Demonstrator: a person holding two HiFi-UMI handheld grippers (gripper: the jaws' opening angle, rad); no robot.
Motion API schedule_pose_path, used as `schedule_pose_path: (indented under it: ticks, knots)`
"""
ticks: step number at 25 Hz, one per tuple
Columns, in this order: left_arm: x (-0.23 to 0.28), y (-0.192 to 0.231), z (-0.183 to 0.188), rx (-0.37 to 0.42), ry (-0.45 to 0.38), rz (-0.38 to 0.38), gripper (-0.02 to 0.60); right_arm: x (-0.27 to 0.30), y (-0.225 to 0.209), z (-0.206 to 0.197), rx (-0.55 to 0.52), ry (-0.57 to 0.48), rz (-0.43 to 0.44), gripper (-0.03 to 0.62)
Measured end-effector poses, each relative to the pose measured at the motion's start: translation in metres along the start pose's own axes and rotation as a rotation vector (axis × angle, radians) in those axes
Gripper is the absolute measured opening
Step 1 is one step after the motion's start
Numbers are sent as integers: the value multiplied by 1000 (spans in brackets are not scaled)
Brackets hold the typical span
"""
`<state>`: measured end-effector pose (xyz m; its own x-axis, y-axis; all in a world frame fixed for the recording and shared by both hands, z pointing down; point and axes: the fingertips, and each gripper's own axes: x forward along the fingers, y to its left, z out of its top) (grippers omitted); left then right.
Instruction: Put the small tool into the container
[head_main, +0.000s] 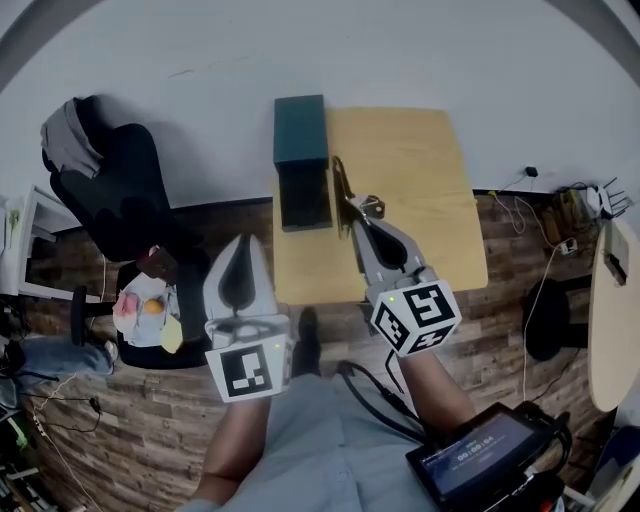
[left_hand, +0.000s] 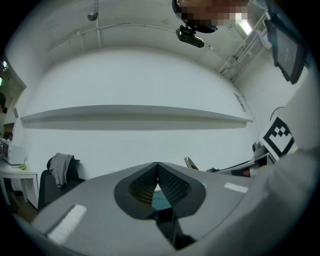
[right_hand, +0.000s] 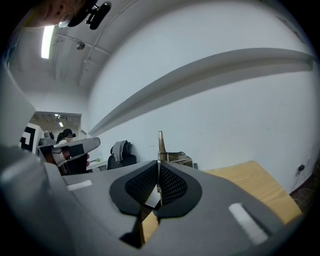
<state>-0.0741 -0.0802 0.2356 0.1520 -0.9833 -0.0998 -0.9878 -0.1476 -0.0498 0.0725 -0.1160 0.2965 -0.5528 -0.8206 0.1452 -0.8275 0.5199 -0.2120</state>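
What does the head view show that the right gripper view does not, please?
Only the head view: the black screen device near the person's right arm. Only the right gripper view: the ceiling strip light. Both: the light wooden table, the thin metal tool held in the shut right gripper, and the black chair with a grey garment.
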Motion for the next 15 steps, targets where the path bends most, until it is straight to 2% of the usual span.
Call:
schedule_pose_path:
  ticks: [15]
  knots:
    - [93,54,-43,-44,87,-32,11,108,-24,-32,99,137,-20,5]
